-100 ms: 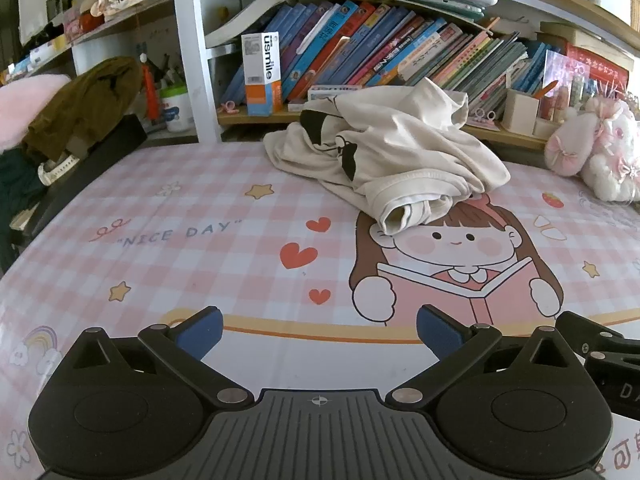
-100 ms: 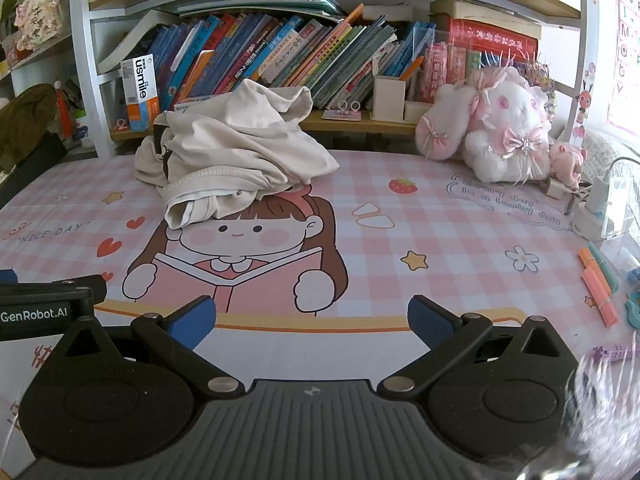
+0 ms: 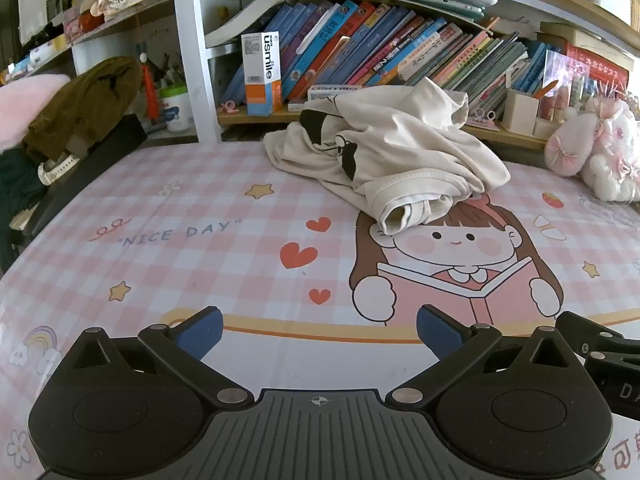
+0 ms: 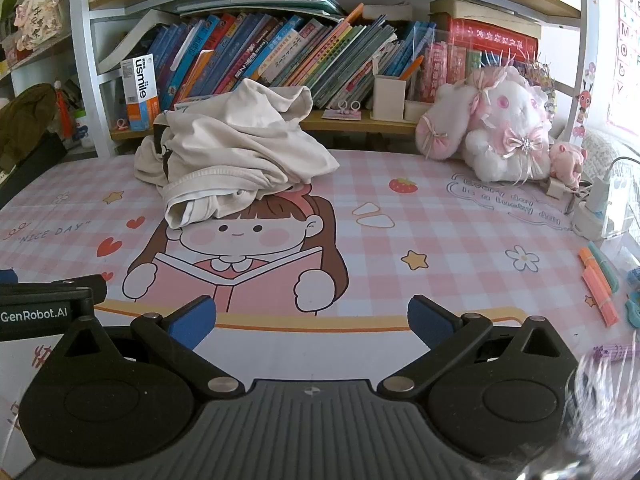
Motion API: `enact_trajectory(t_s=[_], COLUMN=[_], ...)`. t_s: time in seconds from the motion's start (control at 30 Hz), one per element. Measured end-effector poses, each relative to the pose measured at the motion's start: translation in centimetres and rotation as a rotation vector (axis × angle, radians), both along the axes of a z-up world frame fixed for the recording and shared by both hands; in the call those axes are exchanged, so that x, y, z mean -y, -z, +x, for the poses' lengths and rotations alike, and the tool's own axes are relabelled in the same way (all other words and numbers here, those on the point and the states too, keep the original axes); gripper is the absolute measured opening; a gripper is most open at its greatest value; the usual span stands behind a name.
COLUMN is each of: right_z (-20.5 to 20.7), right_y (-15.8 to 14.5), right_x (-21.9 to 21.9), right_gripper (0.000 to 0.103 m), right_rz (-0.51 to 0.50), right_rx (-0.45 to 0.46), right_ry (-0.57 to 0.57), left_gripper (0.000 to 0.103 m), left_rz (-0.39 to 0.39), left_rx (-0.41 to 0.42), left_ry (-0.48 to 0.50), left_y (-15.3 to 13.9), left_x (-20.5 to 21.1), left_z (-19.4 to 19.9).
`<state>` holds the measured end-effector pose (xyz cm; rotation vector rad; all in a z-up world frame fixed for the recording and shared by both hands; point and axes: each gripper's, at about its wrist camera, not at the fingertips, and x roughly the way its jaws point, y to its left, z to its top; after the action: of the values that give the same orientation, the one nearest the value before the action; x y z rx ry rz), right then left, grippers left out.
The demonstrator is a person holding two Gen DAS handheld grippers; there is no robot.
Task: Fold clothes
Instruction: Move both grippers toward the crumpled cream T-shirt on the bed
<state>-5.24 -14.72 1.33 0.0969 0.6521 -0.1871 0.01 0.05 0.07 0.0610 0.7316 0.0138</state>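
Observation:
A crumpled cream garment [image 3: 396,156] with black printed patches lies in a heap at the back of the desk, over the head of the cartoon girl on the pink checked mat [image 3: 208,240]. The right wrist view shows the same cream garment [image 4: 236,156] left of centre. My left gripper [image 3: 319,330] hovers near the front edge, open, with nothing between its blue pads. My right gripper [image 4: 311,316] sits beside it, also open and empty. Both are well short of the garment. Each gripper's body shows at the edge of the other's view.
A bookshelf [image 3: 384,52] full of books runs behind the garment. A white and pink plush rabbit [image 4: 496,132] sits back right. Highlighters [image 4: 598,284] and a charger [image 4: 596,208] lie at the right edge. An olive garment [image 3: 80,108] drapes over a dark object at left.

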Motion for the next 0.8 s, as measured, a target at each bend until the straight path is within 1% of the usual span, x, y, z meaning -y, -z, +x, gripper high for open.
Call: enact_trajectory(t_s=[0.8], right_z=[-0.10], right_y=[-0.01], right_x=[-0.28], right_gripper=[0.103], right_rz=[-0.001], right_rx=[0.001], right_ry=[-0.004], left_gripper=[0.103], left_rz=[-0.009], left_rx=[-0.005], left_ry=[-0.001], left_y=[-0.06], left_x=[-0.29], left_z=[-0.04])
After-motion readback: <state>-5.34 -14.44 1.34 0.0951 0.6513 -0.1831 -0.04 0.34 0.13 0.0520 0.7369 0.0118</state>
